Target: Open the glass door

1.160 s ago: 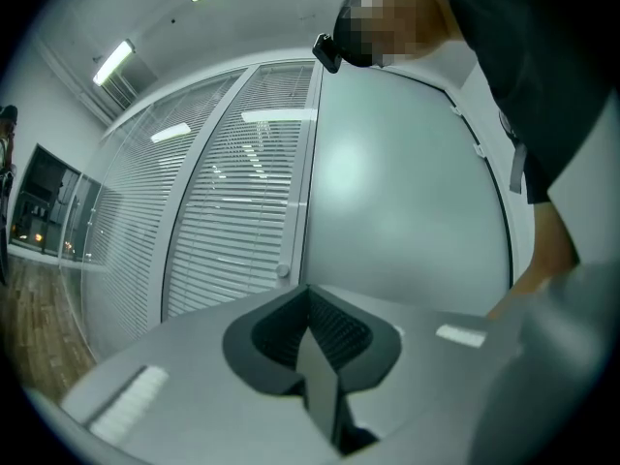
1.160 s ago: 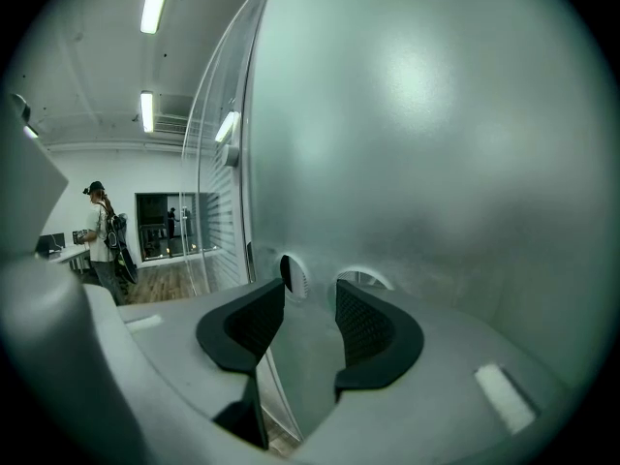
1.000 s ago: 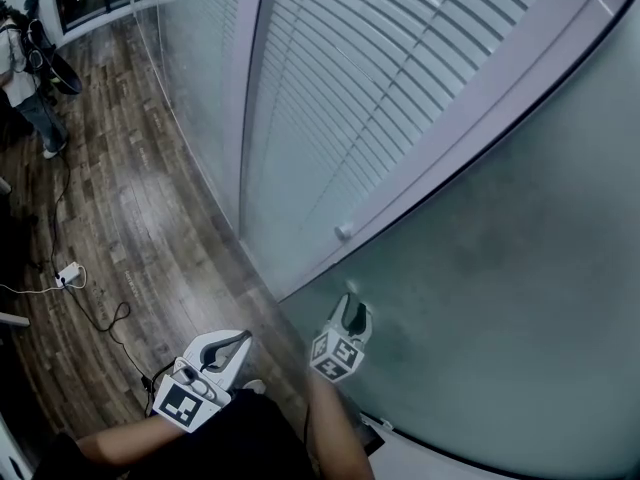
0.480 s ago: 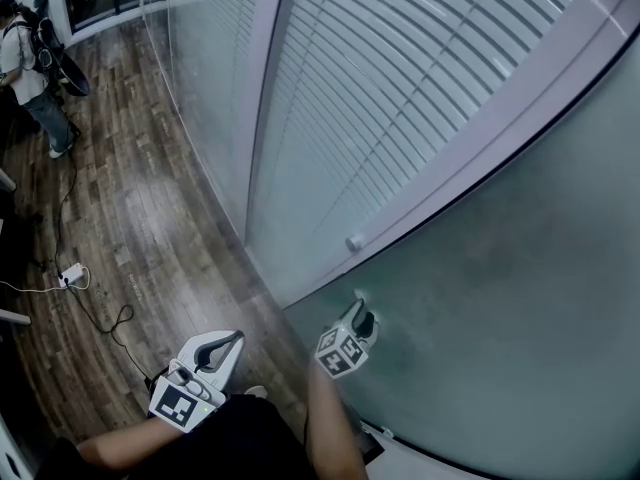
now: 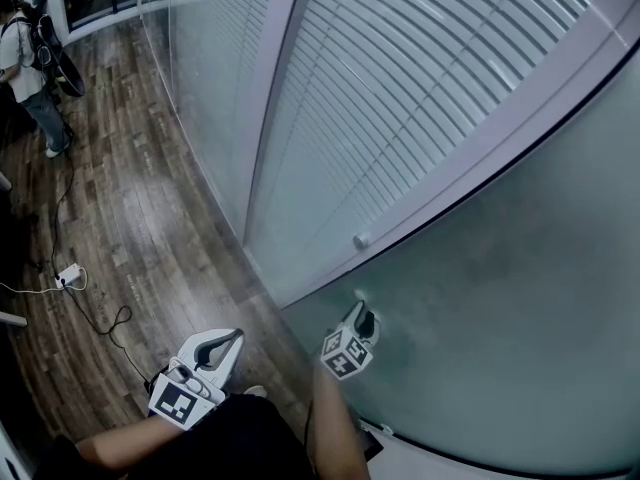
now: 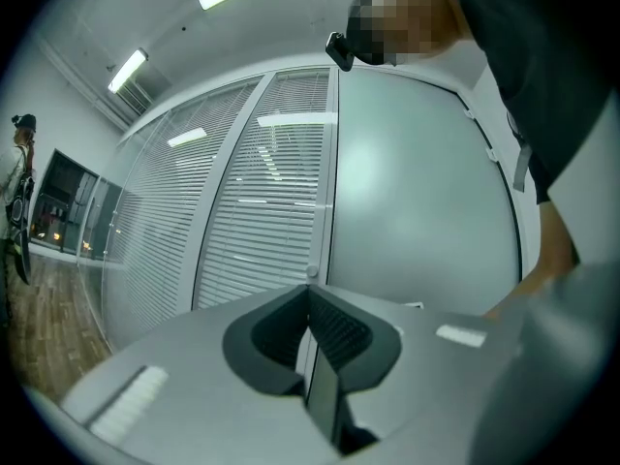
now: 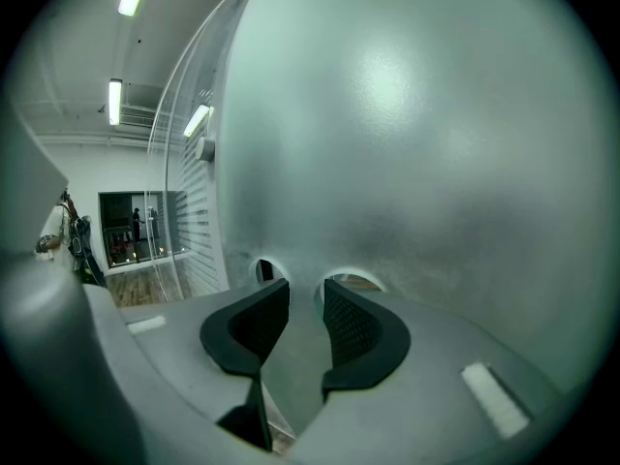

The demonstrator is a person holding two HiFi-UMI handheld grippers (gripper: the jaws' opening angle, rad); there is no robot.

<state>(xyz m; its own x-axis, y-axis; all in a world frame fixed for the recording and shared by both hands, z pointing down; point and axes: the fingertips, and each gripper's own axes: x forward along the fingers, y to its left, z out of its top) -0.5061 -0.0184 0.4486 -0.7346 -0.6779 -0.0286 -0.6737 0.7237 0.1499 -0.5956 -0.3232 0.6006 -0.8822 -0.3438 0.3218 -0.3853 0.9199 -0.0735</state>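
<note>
The right gripper [image 5: 357,315] has its tips right up against the frosted glass door [image 5: 500,298], close to the pane's edge. Its jaws stand partly apart after just closing inward, and only the pane shows in the gap between them, unclamped. A small round knob [image 5: 360,240] sits on the frame above and ahead of this gripper. The left gripper [image 5: 230,340], clenched on nothing, is held back to the right gripper's left, apart from the door, above the wood floor [image 5: 130,218].
</note>
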